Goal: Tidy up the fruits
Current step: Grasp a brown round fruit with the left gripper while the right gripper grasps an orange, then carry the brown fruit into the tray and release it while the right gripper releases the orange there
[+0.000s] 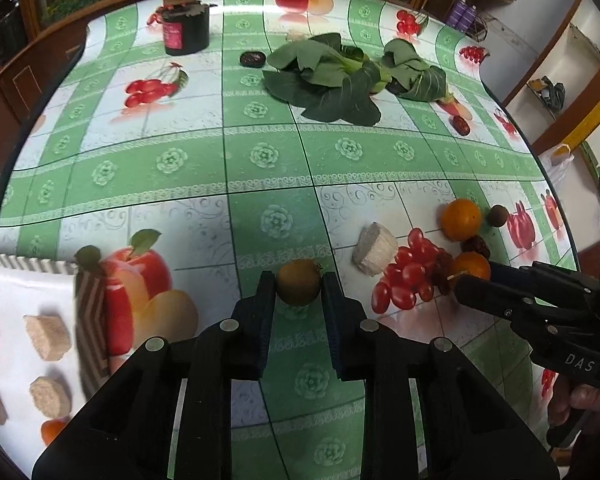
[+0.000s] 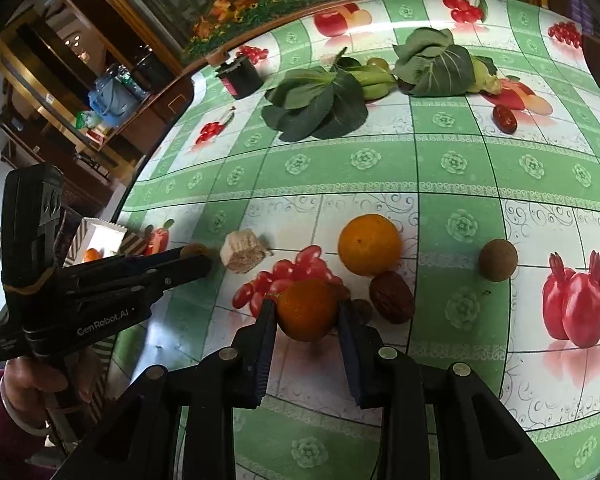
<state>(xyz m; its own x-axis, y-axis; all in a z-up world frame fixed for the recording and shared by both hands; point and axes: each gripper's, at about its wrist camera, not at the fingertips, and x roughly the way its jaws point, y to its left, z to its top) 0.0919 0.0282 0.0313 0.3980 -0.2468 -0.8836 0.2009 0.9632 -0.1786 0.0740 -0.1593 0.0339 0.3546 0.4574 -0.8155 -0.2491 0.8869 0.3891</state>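
My left gripper (image 1: pixel 299 283) is shut on a small brown round fruit (image 1: pixel 298 282) just above the tablecloth; it also shows in the right wrist view (image 2: pixel 196 258). My right gripper (image 2: pixel 306 310) is shut on a small orange (image 2: pixel 306 309), seen too in the left wrist view (image 1: pixel 470 267). A bigger orange (image 2: pixel 369 244) lies just beyond it, with a wrinkled red date (image 2: pixel 392 297) beside it and a second brown round fruit (image 2: pixel 497 260) to the right. A white tray (image 1: pixel 16 312) at the left holds small oranges and biscuit pieces.
A pale cake piece (image 1: pixel 374 253) lies between the grippers. Leafy greens (image 1: pixel 332 76) lie at the table's far middle, with another date (image 2: pixel 505 118) to their right, a dark item (image 1: pixel 252 58) to their left and a black jar (image 1: pixel 186 26) at the back left. The table edge curves at right.
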